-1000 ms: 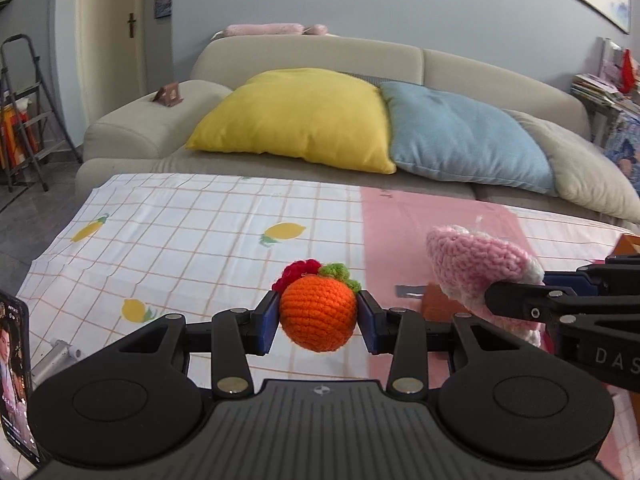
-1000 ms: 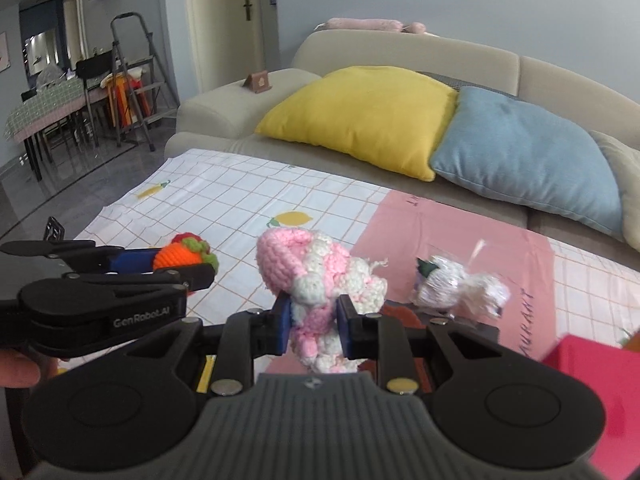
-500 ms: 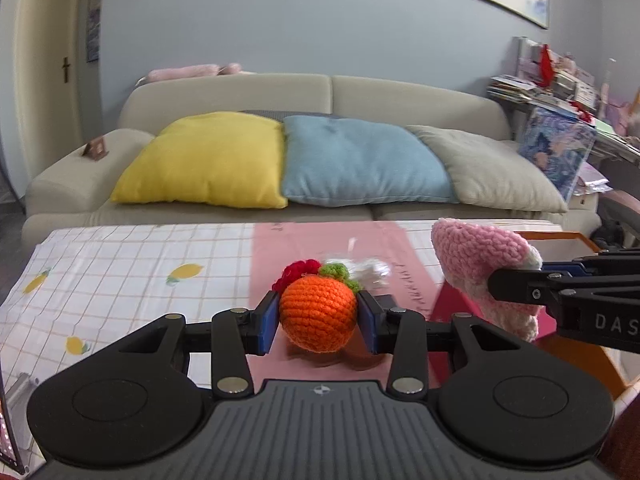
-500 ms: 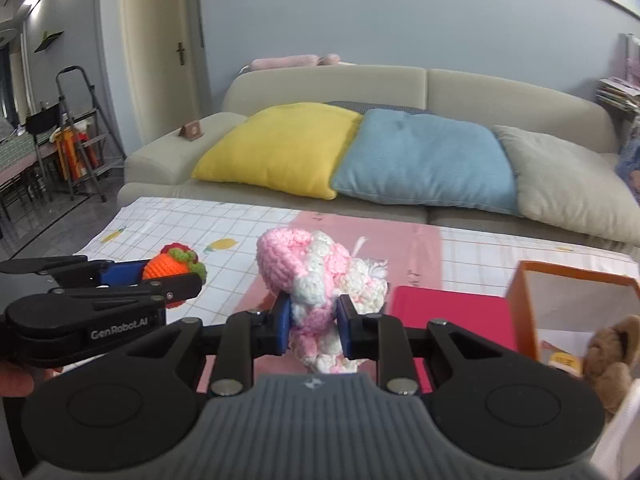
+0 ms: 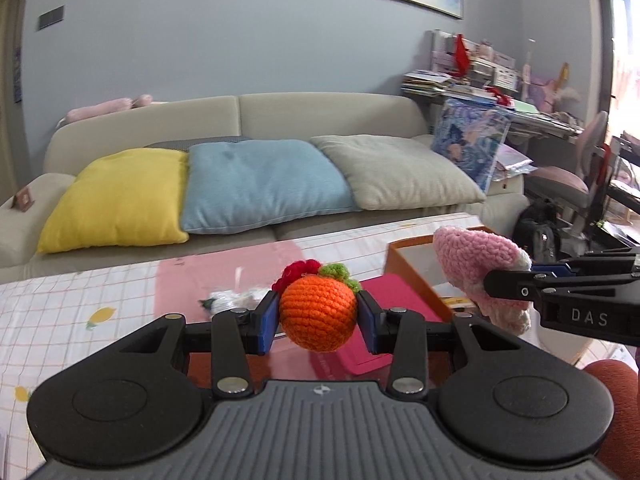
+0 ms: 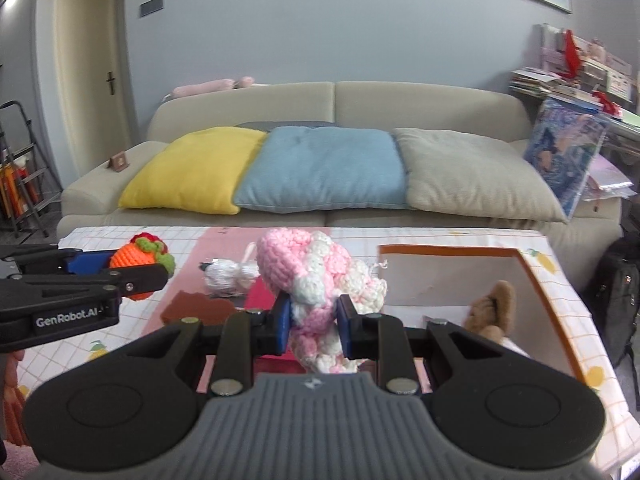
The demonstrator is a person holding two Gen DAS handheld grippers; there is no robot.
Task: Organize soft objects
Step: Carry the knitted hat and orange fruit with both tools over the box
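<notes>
My left gripper point(image 5: 318, 322) is shut on an orange crochet fruit point(image 5: 318, 314) with a red and green top, held above the table. That fruit point(image 6: 134, 260) also shows at the left of the right wrist view, in the left gripper point(image 6: 120, 276). My right gripper point(image 6: 313, 322) is shut on a pink and white crochet toy point(image 6: 316, 280); the same toy point(image 5: 480, 264) appears at the right of the left wrist view. An orange-rimmed box point(image 6: 532, 276) stands open to the right, with a brown plush toy point(image 6: 494, 306) inside. A small white crochet toy point(image 6: 226, 278) lies on the table.
The table wears a checked cloth with lemon prints point(image 6: 132, 336) and a pink strip. A magenta flat lid point(image 5: 394, 298) and a brown flat piece point(image 6: 196, 306) lie on it. Behind stands a beige sofa point(image 6: 400, 100) with yellow, blue and grey cushions. A cluttered desk point(image 5: 500, 92) is at the right.
Both grippers have swung to the right and risen a little, each keeping its toy. The open box with the brown plush has come into view; the ladder side has slid away.
</notes>
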